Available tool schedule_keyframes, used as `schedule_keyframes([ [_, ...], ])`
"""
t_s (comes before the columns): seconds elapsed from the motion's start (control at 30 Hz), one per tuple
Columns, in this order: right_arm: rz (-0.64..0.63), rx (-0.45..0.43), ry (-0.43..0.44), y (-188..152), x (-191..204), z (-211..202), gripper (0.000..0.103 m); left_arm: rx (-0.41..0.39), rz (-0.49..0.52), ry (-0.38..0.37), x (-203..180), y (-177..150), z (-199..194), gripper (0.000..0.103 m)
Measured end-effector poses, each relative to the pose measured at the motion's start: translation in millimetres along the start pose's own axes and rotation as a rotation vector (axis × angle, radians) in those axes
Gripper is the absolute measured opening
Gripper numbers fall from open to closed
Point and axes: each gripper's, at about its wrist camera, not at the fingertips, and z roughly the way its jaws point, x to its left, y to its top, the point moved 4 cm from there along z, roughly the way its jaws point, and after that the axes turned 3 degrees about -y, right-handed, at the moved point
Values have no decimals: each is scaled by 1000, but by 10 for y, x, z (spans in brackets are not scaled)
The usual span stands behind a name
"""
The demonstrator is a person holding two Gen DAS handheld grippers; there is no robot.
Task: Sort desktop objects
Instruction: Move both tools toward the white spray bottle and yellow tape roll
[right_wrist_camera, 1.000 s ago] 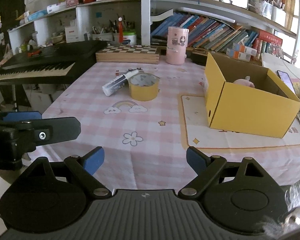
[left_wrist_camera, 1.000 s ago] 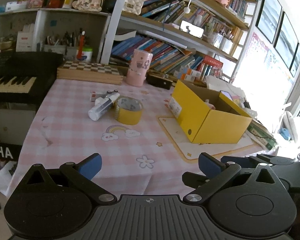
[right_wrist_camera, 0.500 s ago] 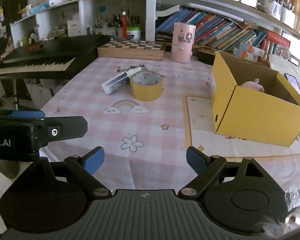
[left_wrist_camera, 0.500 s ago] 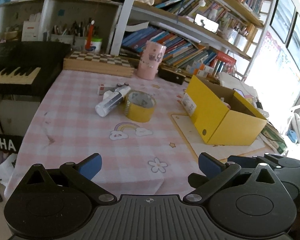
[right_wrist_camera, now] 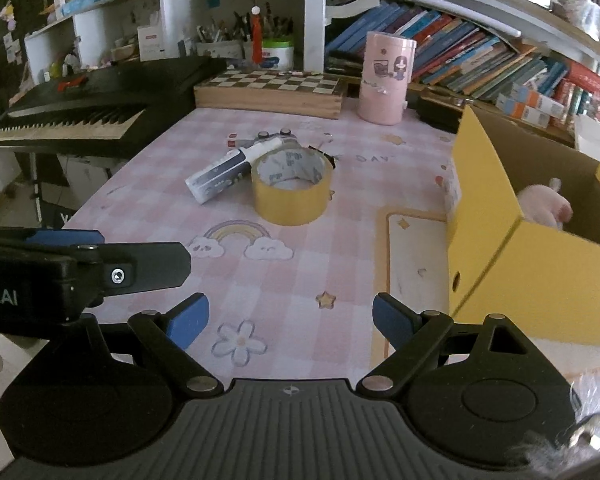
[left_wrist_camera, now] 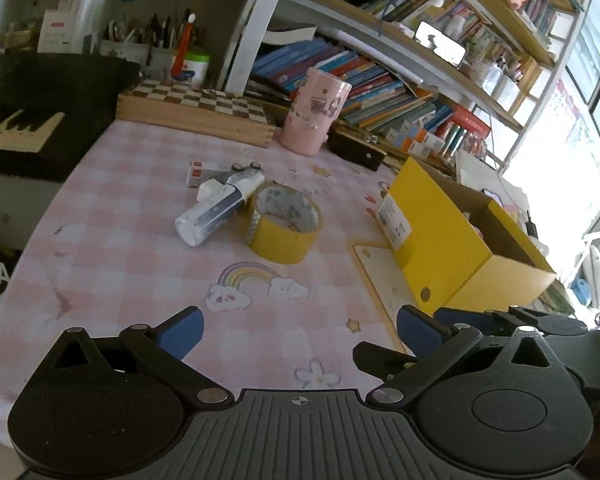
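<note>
A yellow tape roll (left_wrist_camera: 285, 224) (right_wrist_camera: 292, 187) stands mid-table on the pink checked cloth. A white and dark tube (left_wrist_camera: 216, 210) (right_wrist_camera: 230, 170) lies against its left side, with small items behind it. An open yellow box (left_wrist_camera: 456, 236) (right_wrist_camera: 540, 216) stands to the right, with a pink soft thing (right_wrist_camera: 542, 206) inside. My left gripper (left_wrist_camera: 298, 330) is open and empty above the near table edge. My right gripper (right_wrist_camera: 290, 320) is open and empty, beside it on the right. The left gripper's body also shows in the right wrist view (right_wrist_camera: 76, 276).
A pink cylinder (left_wrist_camera: 316, 114) (right_wrist_camera: 384, 78) and a wooden chessboard box (left_wrist_camera: 196, 114) (right_wrist_camera: 268, 90) stand at the table's back. A black keyboard (right_wrist_camera: 84, 116) is at the left. Bookshelves fill the back wall. A pale mat (right_wrist_camera: 412, 256) lies under the box.
Both grippers have moved forward toward the tape roll and tube, which now look larger. Both stay open and empty. Nothing on the table has moved.
</note>
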Motion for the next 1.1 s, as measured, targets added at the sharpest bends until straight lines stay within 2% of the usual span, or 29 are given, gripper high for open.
schedule_keyframes([
  [0.47, -29, 12, 59, 389, -230, 470, 89, -10, -60, 27, 70, 369, 427, 103],
  [0.7, -47, 27, 92, 522, -242, 690, 88, -12, -67, 75, 158, 501, 583, 101],
  [1.03, -113, 60, 156, 708, -154, 1060, 88, 3, -46, 182, 454, 676, 835, 80],
  [1.1, -122, 64, 164, 744, -142, 1141, 88, 25, -26, 207, 520, 699, 905, 68],
])
